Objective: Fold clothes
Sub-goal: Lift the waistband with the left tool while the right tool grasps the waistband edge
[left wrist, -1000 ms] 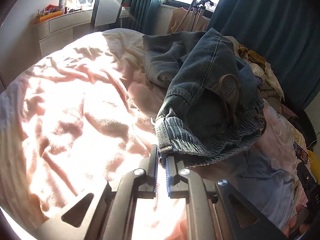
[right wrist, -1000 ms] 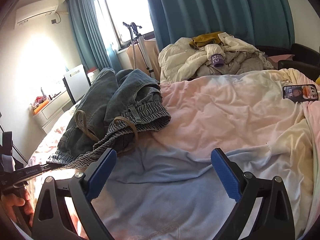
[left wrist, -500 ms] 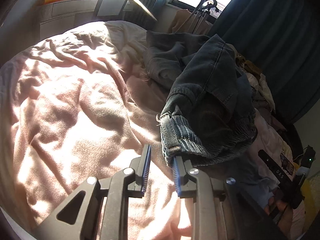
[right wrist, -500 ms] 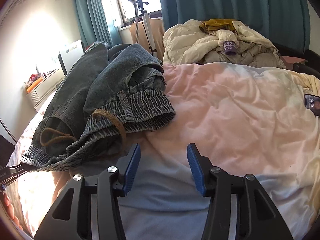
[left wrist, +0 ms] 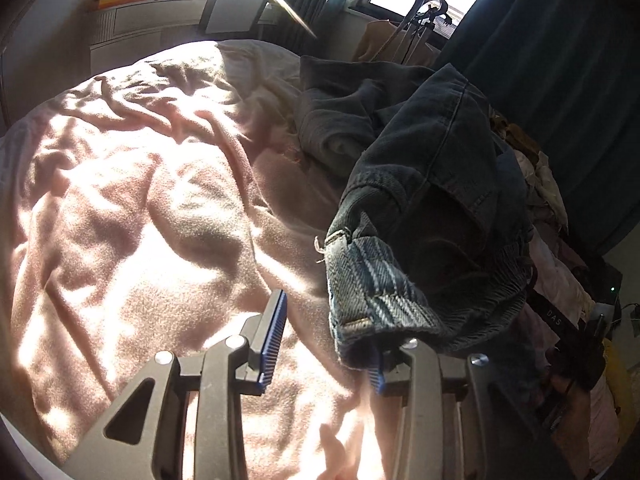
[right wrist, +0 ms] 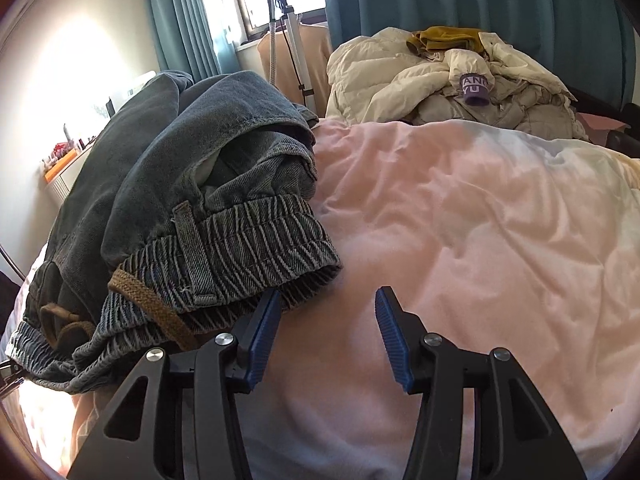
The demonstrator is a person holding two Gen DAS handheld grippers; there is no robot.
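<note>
Left wrist view: the left gripper is low over a pink bedspread, jaws parted by a moderate gap. Its left blue pad is bare. Its right pad is mostly hidden under the elastic waistband of a pair of dark denim trousers, which drapes over that finger; nothing lies between the 2 pads, so the gripper has hold of nothing. The trousers lie in a crumpled heap on the bed, right of centre. A white desk stands at the far wall, upper left, with small items on top. No container shows its contents in either view.

Right wrist view: the trousers fill the left half, waistband toward the camera, a brown drawstring looped at its lower edge. The right gripper is also parted by a moderate gap and empty; its left pad sits just beside or under the waistband edge, contact not resolvable. A heap of cream clothing lies at the far side of the bed.

Change from the earlier frames: 1.0 s ago the left jaws were closed on the waistband; they have since released it. The right jaws, wide 1.0 s ago, narrowed by 0.5 s ago and have reopened somewhat, closer to the trousers.
</note>
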